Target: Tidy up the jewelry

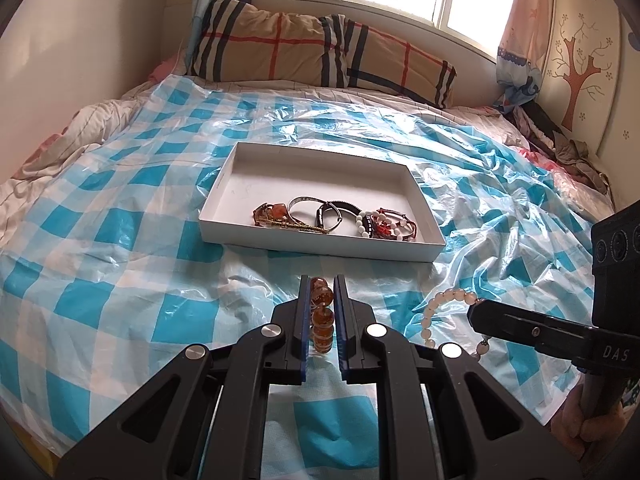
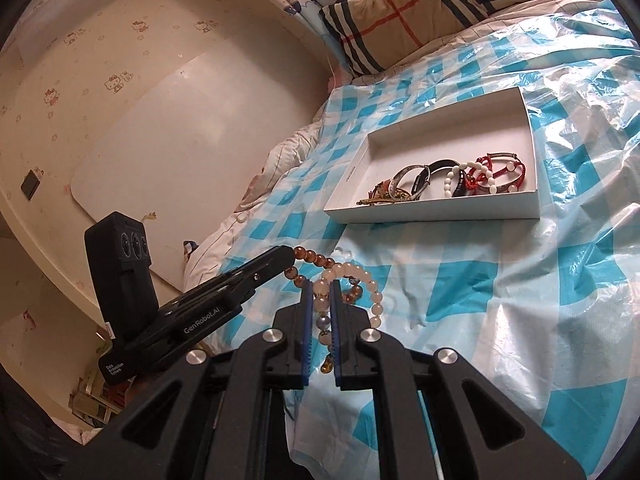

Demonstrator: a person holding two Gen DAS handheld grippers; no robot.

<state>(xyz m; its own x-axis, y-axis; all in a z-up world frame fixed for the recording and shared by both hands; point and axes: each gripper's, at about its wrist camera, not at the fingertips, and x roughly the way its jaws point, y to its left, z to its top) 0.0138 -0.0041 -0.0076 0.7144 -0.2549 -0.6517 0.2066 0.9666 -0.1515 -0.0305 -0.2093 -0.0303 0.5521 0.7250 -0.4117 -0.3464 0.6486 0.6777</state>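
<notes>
My left tool (image 1: 323, 312) is clamped on the amber beads (image 1: 322, 312), and my right tool (image 2: 320, 320) is clamped on the pale beads (image 2: 360, 276). Both strands hang just short of the box's (image 1: 424, 204) near wall, above the bed (image 1: 120, 200). Inside the box, along that near wall, a row of bracelets (image 1: 332, 218) already lies sorted; the far half is bare. So I judge most is done, with these two strands left to drop in. The two strands overlap in my right view, so I cannot tell whether they are tangled. The bracelets overlap too much to count.
</notes>
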